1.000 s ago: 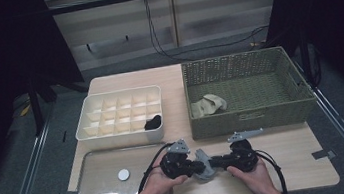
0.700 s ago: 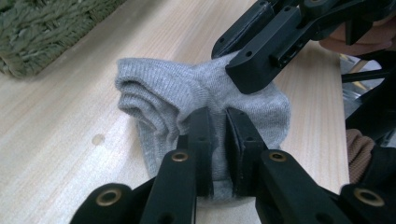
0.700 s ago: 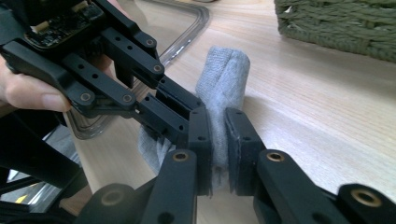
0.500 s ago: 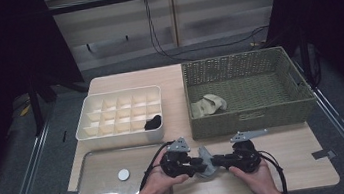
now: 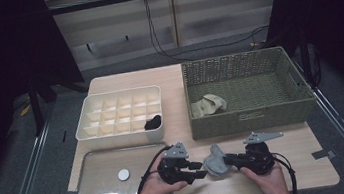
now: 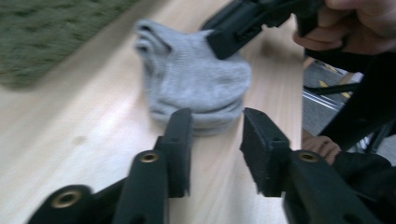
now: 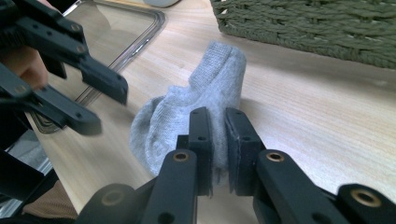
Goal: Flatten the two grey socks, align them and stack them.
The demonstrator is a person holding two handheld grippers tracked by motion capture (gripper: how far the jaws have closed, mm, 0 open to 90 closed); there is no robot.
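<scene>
Since the earlier frames, the left gripper (image 5: 201, 170) has let go of the grey sock (image 5: 214, 160): its jaws have just been opening and now stand apart just short of the sock's folded edge, pads off the cloth, while the right gripper (image 5: 227, 160) has carried the sock slightly to the right. On the wooden table (image 5: 300, 166), the green wicker basket (image 5: 253, 114) sits far right with a beige sock (image 5: 208, 105) inside; the white divided box (image 5: 123, 133) holds a dark item (image 5: 153, 123), and the clear lid (image 5: 96, 187) lies near left. The right gripper's jaws pinch the grey sock (image 7: 205, 102) narrowly, near the table's front edge between both hands.
</scene>
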